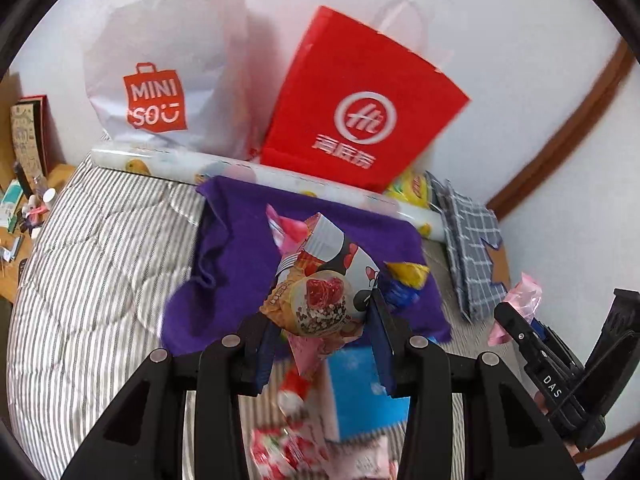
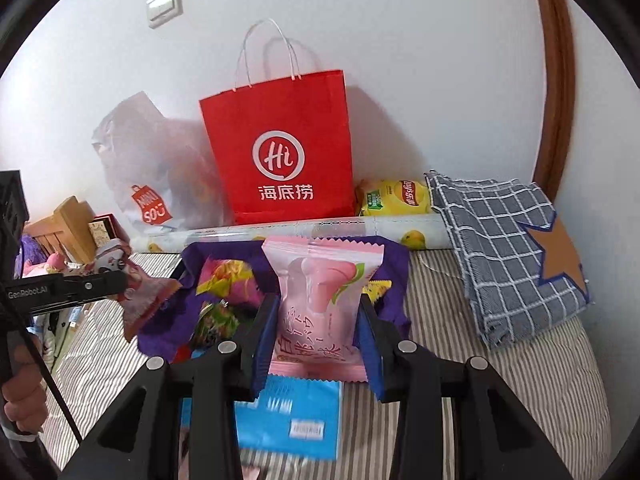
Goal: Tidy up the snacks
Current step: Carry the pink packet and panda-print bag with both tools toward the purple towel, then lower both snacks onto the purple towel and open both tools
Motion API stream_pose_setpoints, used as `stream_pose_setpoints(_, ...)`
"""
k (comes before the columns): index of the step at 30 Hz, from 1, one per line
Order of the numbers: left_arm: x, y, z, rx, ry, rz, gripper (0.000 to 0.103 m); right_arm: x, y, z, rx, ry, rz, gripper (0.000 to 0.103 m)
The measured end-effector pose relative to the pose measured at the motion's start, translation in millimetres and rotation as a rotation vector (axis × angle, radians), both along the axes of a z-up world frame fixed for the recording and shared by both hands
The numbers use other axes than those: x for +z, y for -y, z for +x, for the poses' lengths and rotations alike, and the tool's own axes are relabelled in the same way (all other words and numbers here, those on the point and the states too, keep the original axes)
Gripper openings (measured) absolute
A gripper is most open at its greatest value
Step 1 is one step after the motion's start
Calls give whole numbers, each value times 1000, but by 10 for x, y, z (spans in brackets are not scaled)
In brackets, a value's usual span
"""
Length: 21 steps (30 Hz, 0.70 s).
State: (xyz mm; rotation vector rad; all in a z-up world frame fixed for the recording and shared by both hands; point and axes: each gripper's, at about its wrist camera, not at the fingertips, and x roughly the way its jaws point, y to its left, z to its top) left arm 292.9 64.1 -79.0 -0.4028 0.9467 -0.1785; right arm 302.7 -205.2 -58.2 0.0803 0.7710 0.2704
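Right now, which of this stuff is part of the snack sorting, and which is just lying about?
Job:
- pink packet in right gripper
- orange packet in left gripper
- purple bin with snacks
- chips

Lying about:
- red bag
- white bag
- checked cloth
- paper roll
- blue booklet

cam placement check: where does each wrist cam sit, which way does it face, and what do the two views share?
Left wrist: on the left gripper, looking down along its fingers at the purple cloth bag; own fingers clamp a snack packet; right gripper at the right edge.
Right wrist: on the right gripper, same heading; clamps a pink snack packet; left gripper and hand at the left edge.
Shared: red paper bag, striped bed.
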Motion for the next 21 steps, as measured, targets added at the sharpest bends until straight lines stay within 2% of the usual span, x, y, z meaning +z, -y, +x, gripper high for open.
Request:
stream_pose_setpoints(4, -159, -130, 209, 35, -32, -19, 41, -167, 26, 286, -17, -33, -10, 36)
stream_pose_setpoints(8, -329, -190, 387, 56, -53, 16, 41, -387, 31, 474, -48, -66, -70, 36)
stream_pose_setpoints(12, -503, -198, 504, 58, -65, 42, 41, -620, 37, 591, -46, -118, -66, 36)
stream_pose_setpoints(21, -788, -218, 608, 32, -112, -6, 39, -871, -64, 659, -8, -169, -79, 36)
